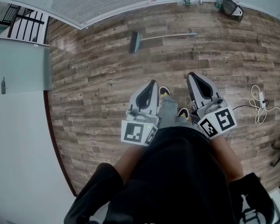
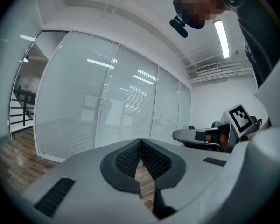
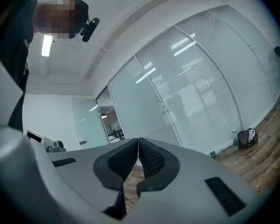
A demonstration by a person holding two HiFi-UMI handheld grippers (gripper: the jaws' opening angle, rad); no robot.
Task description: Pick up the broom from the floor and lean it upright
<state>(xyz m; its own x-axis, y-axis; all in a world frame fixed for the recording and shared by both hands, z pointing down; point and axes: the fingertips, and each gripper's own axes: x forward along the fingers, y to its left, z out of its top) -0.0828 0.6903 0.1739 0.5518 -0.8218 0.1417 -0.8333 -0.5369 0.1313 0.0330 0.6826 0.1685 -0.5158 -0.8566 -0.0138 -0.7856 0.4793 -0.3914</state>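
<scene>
Head view: grey-headed broom with a long thin pale handle [image 1: 161, 37] lies flat on the brown wood-plank floor [image 1: 98, 78], at 12 o'clock from both grippers and well apart from them. The broom's head sits at its 9 o'clock end and the handle runs toward 3 o'clock. Nothing touches it.

Left gripper [image 1: 152, 82], grey with a black-and-white marker cube, is held low in front of the person, at 9 o'clock of the right gripper [image 1: 191, 73]. The two are side by side and both tips aim toward 12 o'clock.

Left gripper view: jaws fully together at the tips, nothing between them, only floor and frosted glass wall [image 2: 84, 111] beyond. Right gripper view: jaws also closed tip to tip, empty.

The person's shoes, one dark with yellow [image 1: 164, 92], show between the grippers.

Dark bag [image 1: 232, 7] sits at the wall at 1 o'clock, with a bottle [image 1: 218, 1] just beside it. Coiled white cable [image 1: 258, 102] lies on the floor at 3 o'clock. Black railing [image 1: 23, 21] is at 10 o'clock.
</scene>
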